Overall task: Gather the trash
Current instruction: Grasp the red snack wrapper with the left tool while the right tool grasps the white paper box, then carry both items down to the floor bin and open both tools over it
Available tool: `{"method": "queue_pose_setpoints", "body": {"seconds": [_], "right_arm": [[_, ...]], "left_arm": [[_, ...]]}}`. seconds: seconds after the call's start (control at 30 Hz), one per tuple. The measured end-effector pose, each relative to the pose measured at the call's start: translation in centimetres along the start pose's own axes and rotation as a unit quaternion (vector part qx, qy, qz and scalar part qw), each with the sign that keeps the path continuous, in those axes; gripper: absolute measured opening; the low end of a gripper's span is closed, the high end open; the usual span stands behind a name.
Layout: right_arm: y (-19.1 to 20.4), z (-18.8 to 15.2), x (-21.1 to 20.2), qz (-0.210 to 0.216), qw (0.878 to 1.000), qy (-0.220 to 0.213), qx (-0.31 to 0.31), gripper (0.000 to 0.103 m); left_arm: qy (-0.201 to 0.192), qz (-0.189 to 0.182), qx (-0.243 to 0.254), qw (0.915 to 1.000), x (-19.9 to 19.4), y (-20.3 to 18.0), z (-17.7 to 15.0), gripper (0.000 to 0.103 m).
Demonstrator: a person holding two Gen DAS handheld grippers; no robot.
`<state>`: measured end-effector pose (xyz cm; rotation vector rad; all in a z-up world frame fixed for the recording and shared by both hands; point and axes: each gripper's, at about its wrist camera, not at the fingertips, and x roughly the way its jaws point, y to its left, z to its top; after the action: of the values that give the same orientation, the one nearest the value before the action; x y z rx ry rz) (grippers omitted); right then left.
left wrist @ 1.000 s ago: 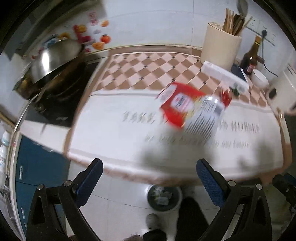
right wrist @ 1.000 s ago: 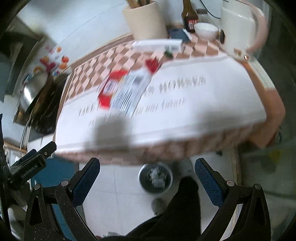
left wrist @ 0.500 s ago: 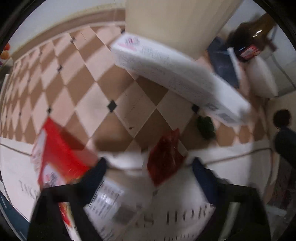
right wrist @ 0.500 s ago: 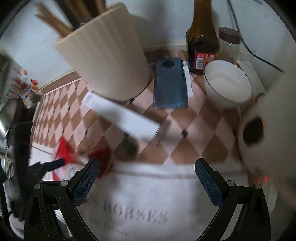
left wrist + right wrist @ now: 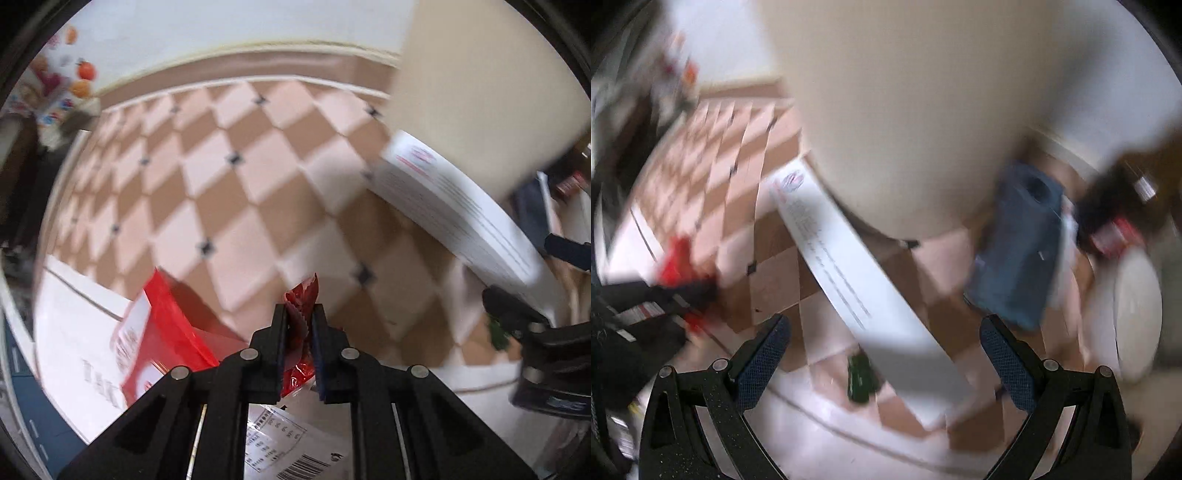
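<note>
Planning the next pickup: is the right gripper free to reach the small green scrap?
Probably yes: the right gripper is open, and the green scrap lies between its jaws, beside the white box.

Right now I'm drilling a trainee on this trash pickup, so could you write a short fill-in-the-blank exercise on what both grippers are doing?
1. The left gripper is shut on a small ____ wrapper.
2. The right gripper has its jaws ____.
3. Between the right gripper's fingers, a small ____ scrap lies beside the long white box.
4. The tablecloth has a ____ pattern.

Missing words: red; open; green; checkered
</note>
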<state>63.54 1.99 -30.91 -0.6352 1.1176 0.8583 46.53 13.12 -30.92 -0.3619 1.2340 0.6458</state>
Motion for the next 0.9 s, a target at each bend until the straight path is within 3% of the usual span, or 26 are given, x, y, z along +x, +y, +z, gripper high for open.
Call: {"method": "queue_pose_setpoints", "body": {"seconds": [0.03, 0.1, 0.2, 0.33, 0.43, 0.57, 0.73, 0.9], "right_arm": [[0.9, 0.4, 0.9, -0.01, 1.0, 0.009, -0.02, 0.097], [2.4, 1.1, 2.5, -0.037, 0.998, 0.026, -0.053, 0.054], [4.0, 1.1, 2.4, -0.044, 0.997, 0.015, -0.069, 0.047], [6.3, 0.5, -0.6, -0.038, 0.997, -0.018, -0.069, 0.039], [8.3, -0.4, -3.8, -0.034, 0.997, -0.044, -0.052, 0.036], [10.2, -2.0, -8.5, -0.008, 0.997, -0.074, 0.004, 0.036], [13.8, -7.9, -14.9, 0.011, 0.991, -0.113, 0.073, 0.036], [20.0, -17.4, -19.7, 0.039, 0.981, -0.135, 0.135, 0.036]], "left_arm": [[-0.006, 0.011, -0.001, 0.9999, -0.1, 0.3, 0.0, 0.009], [-0.019, 0.021, -0.007, 0.9996, -0.8, 1.1, 0.0, 0.009], [-0.045, 0.025, -0.01, 0.9986, -2.7, 1.9, -0.1, 0.009], [-0.089, 0.014, -0.012, 0.9959, -6.4, 2.1, -0.3, 0.009], [-0.123, -0.001, -0.015, 0.9923, -9.5, 4.2, -0.4, 0.009], [-0.17, -0.027, -0.022, 0.9849, -14.8, 8.0, -3.3, 0.009], [-0.192, -0.071, -0.03, 0.9783, -18.4, 14.0, -8.1, 0.009], [-0.16, -0.111, -0.018, 0.9807, -19.2, 19.4, -16.4, 0.009]]}}
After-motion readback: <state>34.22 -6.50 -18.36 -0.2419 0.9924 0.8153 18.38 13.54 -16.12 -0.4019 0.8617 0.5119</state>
